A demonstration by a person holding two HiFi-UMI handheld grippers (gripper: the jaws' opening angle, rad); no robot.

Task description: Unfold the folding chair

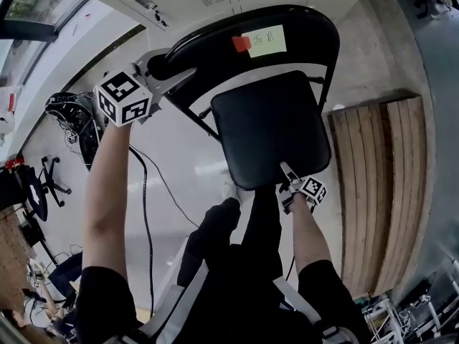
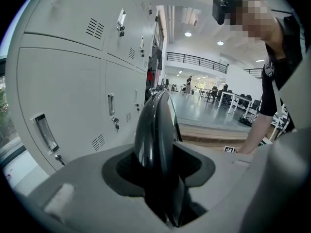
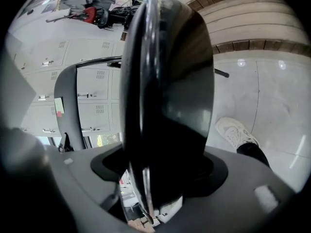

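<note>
Left gripper [image 1: 166, 67] jaws clamp the black curved backrest [image 1: 319, 34]. Right gripper [image 1: 289, 180] jaws gape loose round the black padded seat [image 1: 269, 127]. Unheld, it may spring shut.

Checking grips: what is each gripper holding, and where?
Left gripper clamps the backrest at its left end. Right gripper straddles the seat at its front edge; grip unclear.

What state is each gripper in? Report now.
Left gripper: shut on the chair backrest.
Right gripper: open, jaws around the edge of the chair seat, not pressing.
</note>
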